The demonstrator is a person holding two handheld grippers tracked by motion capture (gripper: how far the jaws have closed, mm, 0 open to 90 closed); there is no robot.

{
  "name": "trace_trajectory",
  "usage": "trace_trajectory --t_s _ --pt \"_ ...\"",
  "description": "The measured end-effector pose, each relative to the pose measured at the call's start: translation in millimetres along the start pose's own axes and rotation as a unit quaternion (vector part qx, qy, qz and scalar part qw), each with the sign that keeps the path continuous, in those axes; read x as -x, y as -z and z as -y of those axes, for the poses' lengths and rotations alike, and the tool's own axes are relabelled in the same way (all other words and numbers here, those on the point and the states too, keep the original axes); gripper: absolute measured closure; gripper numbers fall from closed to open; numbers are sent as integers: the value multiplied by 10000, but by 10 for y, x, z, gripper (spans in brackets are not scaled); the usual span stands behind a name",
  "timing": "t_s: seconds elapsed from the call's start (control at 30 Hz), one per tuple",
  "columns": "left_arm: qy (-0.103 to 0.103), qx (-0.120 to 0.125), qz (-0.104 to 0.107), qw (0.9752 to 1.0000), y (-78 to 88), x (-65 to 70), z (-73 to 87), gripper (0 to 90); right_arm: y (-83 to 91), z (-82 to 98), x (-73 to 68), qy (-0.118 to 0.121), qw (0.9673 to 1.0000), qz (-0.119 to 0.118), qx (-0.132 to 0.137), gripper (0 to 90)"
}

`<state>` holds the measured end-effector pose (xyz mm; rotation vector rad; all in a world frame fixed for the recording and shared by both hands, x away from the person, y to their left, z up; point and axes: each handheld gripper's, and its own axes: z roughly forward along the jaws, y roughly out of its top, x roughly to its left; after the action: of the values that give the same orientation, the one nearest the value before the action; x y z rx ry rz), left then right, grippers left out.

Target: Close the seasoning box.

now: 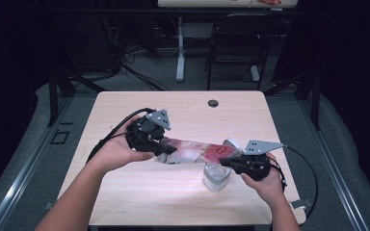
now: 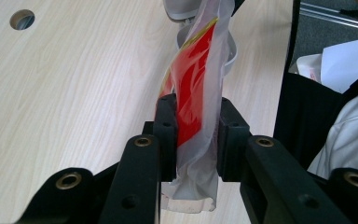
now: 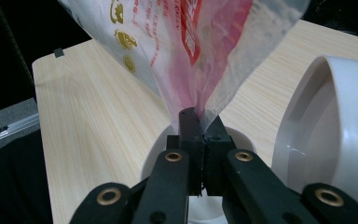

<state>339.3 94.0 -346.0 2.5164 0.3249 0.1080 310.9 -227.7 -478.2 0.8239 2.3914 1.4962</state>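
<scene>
While both hands hold level above the table, the scene reads:

Left gripper [image 1: 166, 149]: jaws clamped partway on the thick end of the clear plastic bag with red print [image 1: 195, 151], squeezing its folds between them.
Right gripper [image 1: 227, 162]: jaws pinched tight on the bag's thin opposite end.
Bag: stretched in the air between the two grippers, its right end directly over the small round white container [image 1: 217, 177], whose hinged lid [image 1: 231, 144] stands open.
Step, as I judge it: feeding the bag into the container; keep the right end centred over the mouth and lower slowly.
Materials: crinkly glossy film; smooth hard plastic tub; pale wood-grain tabletop [image 1: 183, 108].
</scene>
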Motion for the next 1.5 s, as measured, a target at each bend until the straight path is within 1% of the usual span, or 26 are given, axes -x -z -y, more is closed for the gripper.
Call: trace_trajectory --t_s 0.1,0.17,0.23,0.47,0.67,1.0,1.23,1.33,1.5 --pt "14 -22 -3 10000 1 2 -14 743 0 0 0 0 10000 5 -3 895" --pt "-27 -46 -11 10000 2 -1 -26 743 1 2 1 -6 10000 8 -6 895" --pt "-4 -65 1 10000 1 2 -37 743 2 3 1 -15 10000 8 -11 895" --pt "-42 -166 8 9999 3 -2 -74 743 3 6 5 -25 10000 7 -15 894" --pt "-1 -228 31 9997 3 -9 -97 746 2 8 6 -34 10000 9 -11 894" --pt "-56 -375 26 9993 4 -14 -140 746 0 9 7 -27 10000 8 -23 894" --pt "-58 -444 33 9990 3 -3 -170 746 0 10 7 -23 10000 21 -33 894" --pt "-98 -480 23 9988 4 -3 -184 746 0 11 8 -21 10000 25 -36 894" --pt "-105 -521 23 9986 4 -1 -195 746 1 11 8 -18 10000 29 -42 893"
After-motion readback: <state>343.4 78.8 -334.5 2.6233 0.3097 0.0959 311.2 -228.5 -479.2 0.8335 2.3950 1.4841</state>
